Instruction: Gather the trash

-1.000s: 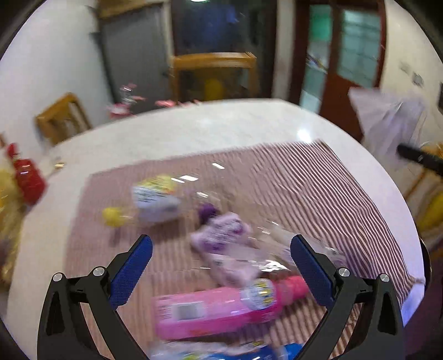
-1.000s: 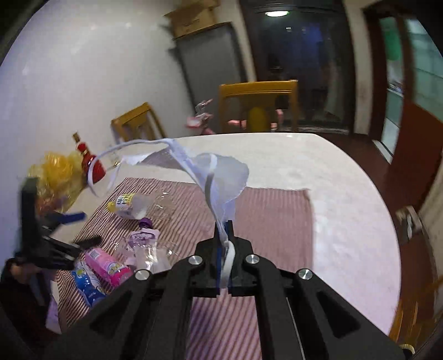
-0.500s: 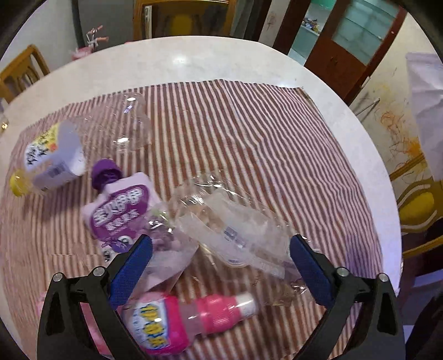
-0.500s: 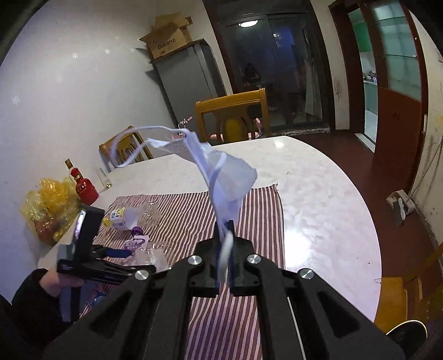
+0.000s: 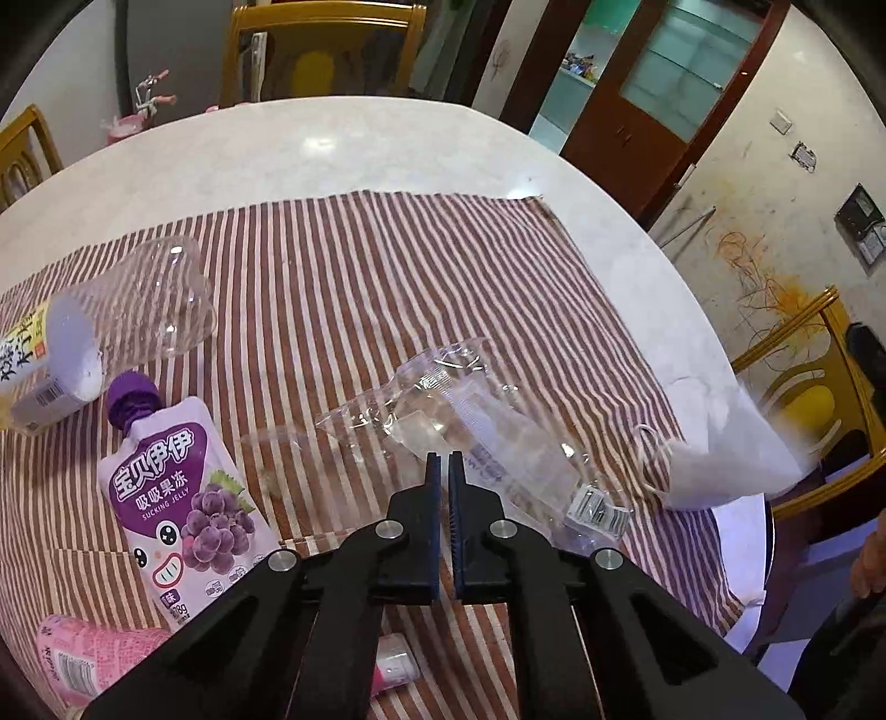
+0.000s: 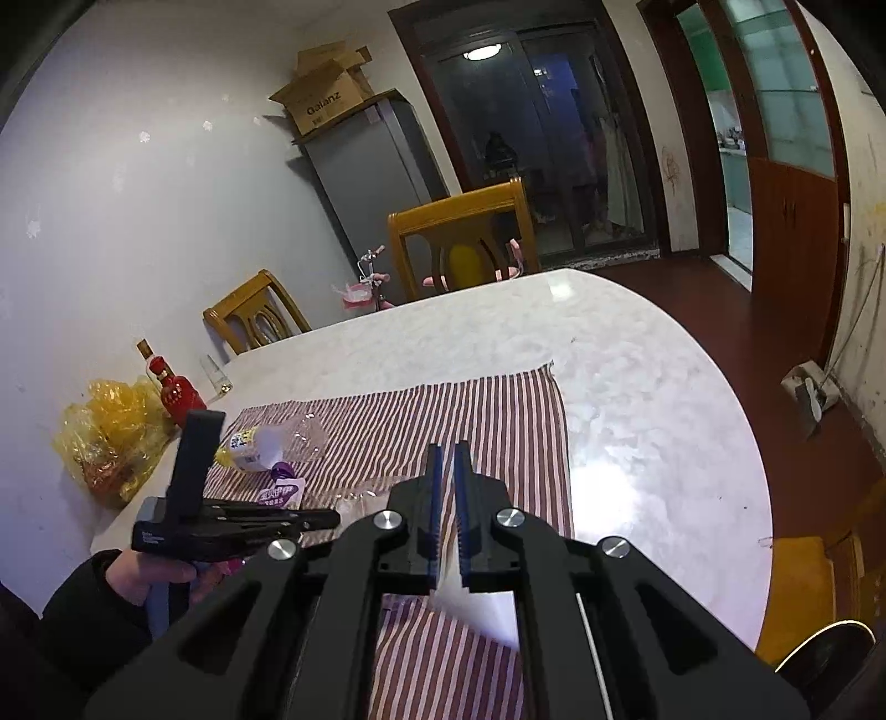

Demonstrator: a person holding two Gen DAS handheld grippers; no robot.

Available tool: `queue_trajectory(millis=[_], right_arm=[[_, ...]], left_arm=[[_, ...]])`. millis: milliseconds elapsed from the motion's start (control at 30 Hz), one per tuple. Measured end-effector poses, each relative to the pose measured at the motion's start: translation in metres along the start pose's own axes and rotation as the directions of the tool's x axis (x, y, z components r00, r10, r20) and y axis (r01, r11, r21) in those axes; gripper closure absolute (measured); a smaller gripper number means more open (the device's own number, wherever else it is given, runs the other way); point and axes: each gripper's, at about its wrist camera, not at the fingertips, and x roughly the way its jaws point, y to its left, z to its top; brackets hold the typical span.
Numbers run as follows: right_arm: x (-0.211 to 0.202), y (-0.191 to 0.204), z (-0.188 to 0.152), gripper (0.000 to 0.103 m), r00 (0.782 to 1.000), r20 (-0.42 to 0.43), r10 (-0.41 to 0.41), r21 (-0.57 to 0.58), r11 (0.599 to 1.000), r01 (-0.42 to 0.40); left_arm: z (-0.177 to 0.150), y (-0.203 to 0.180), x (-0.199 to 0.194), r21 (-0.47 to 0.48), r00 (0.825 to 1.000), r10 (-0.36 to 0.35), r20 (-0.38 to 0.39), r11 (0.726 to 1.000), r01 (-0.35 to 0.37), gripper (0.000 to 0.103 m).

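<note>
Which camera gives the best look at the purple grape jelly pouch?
The left wrist view: the purple jelly pouch lies flat on the striped cloth, cap and grape label fully readable. In the right wrist view the pouch is small and distant, partly hidden behind the left gripper.

white wall [image 6: 138, 183] | grey cabinet [image 6: 365, 183] | 2 wooden chairs [image 6: 459, 243] | ceiling lamp [image 6: 483, 52] lit

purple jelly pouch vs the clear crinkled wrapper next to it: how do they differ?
The purple jelly pouch is opaque and printed with grapes; the clear wrapper is see-through. The pouch has a purple screw cap; the wrapper has none. The pouch lies flat; the wrapper is crumpled. Both lie on the striped cloth.
</note>
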Motion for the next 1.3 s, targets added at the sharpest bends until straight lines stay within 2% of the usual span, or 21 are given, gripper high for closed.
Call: queue_trajectory(millis=[200,267,300,333,367,433,500,567,667,733,867,900,933,1000,1033,1067,1100,1133,1233,1300], right_arm=[[-0.001,-0.001,-0.002,0.098,1.0,-0.006,0.014,0.007,1.0,-0.014],[-0.001,0.0,-0.003,0.095,1.0,-0.008,0.001,-0.006,1.0,-0.001],[-0.001,0.0,-0.004,0.091,1.0,-0.01,-0.018,-0.017,1.0,0.018],[-0.002,-0.002,-0.005,0.075,0.999,-0.013,-0.044,-0.026,0.999,0.043],[-0.003,-0.006,-0.007,0.06,0.998,-0.017,-0.064,-0.023,0.998,0.064],[-0.004,-0.015,-0.01,0.044,0.994,-0.037,-0.107,-0.003,0.994,0.107],[-0.001,-0.021,-0.016,0.043,0.986,-0.061,-0.154,-0.006,0.988,0.154],[0.003,-0.026,-0.023,0.038,0.978,-0.086,-0.191,-0.013,0.982,0.191],[0.018,-0.029,-0.037,0.034,0.969,-0.153,-0.196,-0.027,0.981,0.195],[0.034,-0.023,-0.048,0.034,0.954,-0.212,-0.21,-0.074,0.977,0.199],[0.06,-0.001,-0.071,0.03,0.928,-0.255,-0.273,-0.227,0.95,0.217],[0.065,0.002,-0.077,0.03,0.919,-0.252,-0.302,-0.263,0.936,0.236],[0.072,0.006,-0.082,0.03,0.904,-0.247,-0.35,-0.315,0.911,0.267],[0.085,0.006,-0.09,0.031,0.878,-0.242,-0.412,-0.37,0.876,0.309],[0.088,0.004,-0.092,0.041,0.871,-0.246,-0.426,-0.378,0.87,0.318],[0.094,-0.001,-0.094,0.056,0.859,-0.262,-0.439,-0.371,0.868,0.33],[0.098,-0.008,-0.094,0.058,0.852,-0.287,-0.437,-0.343,0.878,0.335],[0.096,-0.013,-0.089,0.07,0.866,-0.286,-0.411,-0.305,0.895,0.324],[0.095,-0.028,-0.086,0.095,0.865,-0.313,-0.391,-0.214,0.917,0.337],[0.089,-0.034,-0.082,0.099,0.881,-0.314,-0.354,-0.146,0.935,0.323]], left_arm=[[0.002,0.003,-0.025,0.019,1.0,0.0,0.025,1.0,-0.001,0.103],[0.0,-0.002,-0.026,0.063,1.0,-0.001,-0.011,0.998,0.001,0.1],[-0.003,-0.006,-0.025,0.079,1.0,0.0,-0.025,0.997,0.002,0.082],[-0.006,-0.008,-0.023,0.08,0.999,0.001,-0.037,0.997,0.002,0.065],[-0.009,-0.009,-0.021,0.067,0.999,-0.004,-0.044,0.998,0.006,0.035],[-0.013,-0.012,-0.014,0.055,0.998,-0.021,-0.063,0.998,0.024,0.034],[-0.015,-0.02,-0.004,0.062,0.997,-0.004,-0.079,0.998,0.009,0.031],[-0.012,-0.022,0.008,0.041,0.994,0.02,-0.103,0.999,-0.016,0.027],[-0.011,-0.023,0.022,0.008,0.993,0.017,-0.121,1.0,-0.016,0.027],[-0.006,-0.026,0.029,-0.014,0.993,0.01,-0.116,1.0,-0.012,0.027],[-0.001,-0.027,0.032,-0.038,0.994,0.018,-0.104,0.999,-0.022,0.031],[0.0,-0.028,0.032,-0.038,0.995,0.018,-0.1,0.999,-0.022,0.042],[0.001,-0.029,0.032,-0.031,0.995,0.024,-0.096,0.999,-0.027,0.049],[0.002,-0.032,0.033,-0.018,0.995,0.018,-0.095,1.0,-0.019,0.086],[0.003,-0.034,0.034,-0.01,0.995,0.01,-0.098,1.0,-0.011,0.089],[0.005,-0.036,0.035,-0.003,0.995,0.008,-0.096,1.0,-0.008,0.089],[0.005,-0.038,0.034,-0.001,0.996,0.001,-0.091,1.0,-0.001,0.091],[0.006,-0.04,0.038,-0.001,0.996,-0.006,-0.088,1.0,0.005,0.093],[0.008,-0.045,0.035,0.004,0.998,-0.031,-0.062,0.999,0.032,0.097],[0.009,-0.046,0.028,0.005,0.998,-0.047,-0.042,0.999,0.047,0.098]])
